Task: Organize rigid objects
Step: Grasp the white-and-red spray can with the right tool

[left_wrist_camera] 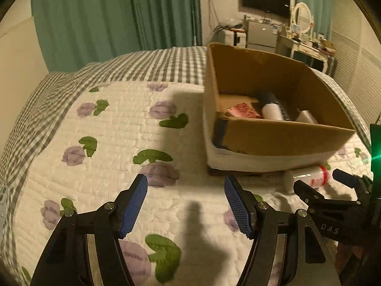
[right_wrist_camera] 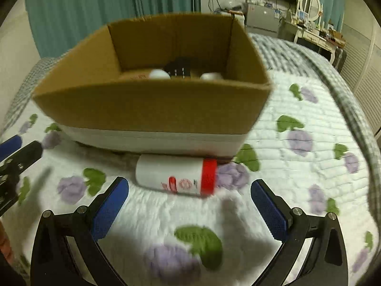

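The right gripper point(right_wrist_camera: 189, 205), black-framed with blue ribbed pads, is spread wide and holds nothing; it is poised low over the bed, aimed at the lying bottle. The left gripper point(left_wrist_camera: 185, 205), of the same build, is likewise spread apart and empty, over bare quilt to the left of the box.

The white quilted bedspread with purple flowers and green leaves point(right_wrist_camera: 309, 119) covers the bed; its grey-checked border runs out of view at the fisheye edges. The open brown cardboard box with a white band along its base point(right_wrist_camera: 152, 109) stands on the quilt; the right wrist view is motion-blurred, so its contents there are reduced to two pale rounded tops and a dark shape. In the left wrist view the box point(left_wrist_camera: 285, 138) shows a pink glittery flat item point(left_wrist_camera: 243, 110), a white cylinder with a dark cap point(left_wrist_camera: 271, 109) and a pale grey block point(left_wrist_camera: 307, 117), all partly cut off by the near wall.

The white cylindrical bottle with a red cap and red label marks point(right_wrist_camera: 176, 175) lies on its side just before the box's near wall, between and beyond the right gripper's fingertips, not touched by either pad. In the left wrist view the bottle point(left_wrist_camera: 307, 177) is partly hidden behind the right gripper's black fingers point(left_wrist_camera: 307, 190).
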Available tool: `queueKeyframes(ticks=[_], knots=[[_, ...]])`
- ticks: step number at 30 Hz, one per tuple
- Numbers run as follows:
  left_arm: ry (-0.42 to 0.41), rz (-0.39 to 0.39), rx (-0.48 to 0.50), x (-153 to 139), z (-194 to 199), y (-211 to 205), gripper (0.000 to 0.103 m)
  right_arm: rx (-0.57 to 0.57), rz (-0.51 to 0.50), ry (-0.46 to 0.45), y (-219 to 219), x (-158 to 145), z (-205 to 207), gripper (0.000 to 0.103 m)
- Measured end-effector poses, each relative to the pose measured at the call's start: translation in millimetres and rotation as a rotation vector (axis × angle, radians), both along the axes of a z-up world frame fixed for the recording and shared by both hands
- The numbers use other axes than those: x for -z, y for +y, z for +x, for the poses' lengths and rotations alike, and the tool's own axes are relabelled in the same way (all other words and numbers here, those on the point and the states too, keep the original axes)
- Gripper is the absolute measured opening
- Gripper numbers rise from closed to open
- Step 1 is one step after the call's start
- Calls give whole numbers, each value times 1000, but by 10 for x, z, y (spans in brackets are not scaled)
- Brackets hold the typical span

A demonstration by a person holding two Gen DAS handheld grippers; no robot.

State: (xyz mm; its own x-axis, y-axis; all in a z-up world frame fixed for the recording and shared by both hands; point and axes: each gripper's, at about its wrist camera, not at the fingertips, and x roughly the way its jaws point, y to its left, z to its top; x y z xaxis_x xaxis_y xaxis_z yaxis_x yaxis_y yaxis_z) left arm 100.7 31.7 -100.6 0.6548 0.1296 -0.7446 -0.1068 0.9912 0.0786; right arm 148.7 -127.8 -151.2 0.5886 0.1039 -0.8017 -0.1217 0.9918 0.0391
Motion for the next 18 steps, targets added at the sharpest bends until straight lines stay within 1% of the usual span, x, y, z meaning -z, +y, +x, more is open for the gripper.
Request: queueKeyframes(ticks=[2,5,7,8,10,13,16,18], knots=[[6,0,-14,33,39,41,70,1,16,2,12,62,62,103],[21,3,-30,84,72,67,70,-5,14,19,53,167,123,102],[30,10,-25,105,72,54,70,-14,3,24,61,206,123,89],[32,14,-21,107,65,35,70,-25,8,22,64,196,120,81],[36,19,-13,86,43,-6,70,-38,5,12,55,146,57,80],[57,38,23,19,-62,-117,70,-58,26,1,0,39,-100,80],[49,43,59,-105,-192,-206,70,-72,39,-26,-97,-153,-346,79],[43,33,71,-252,-269,-263,70,-84,36,-48,-177,-320,-527,79]])
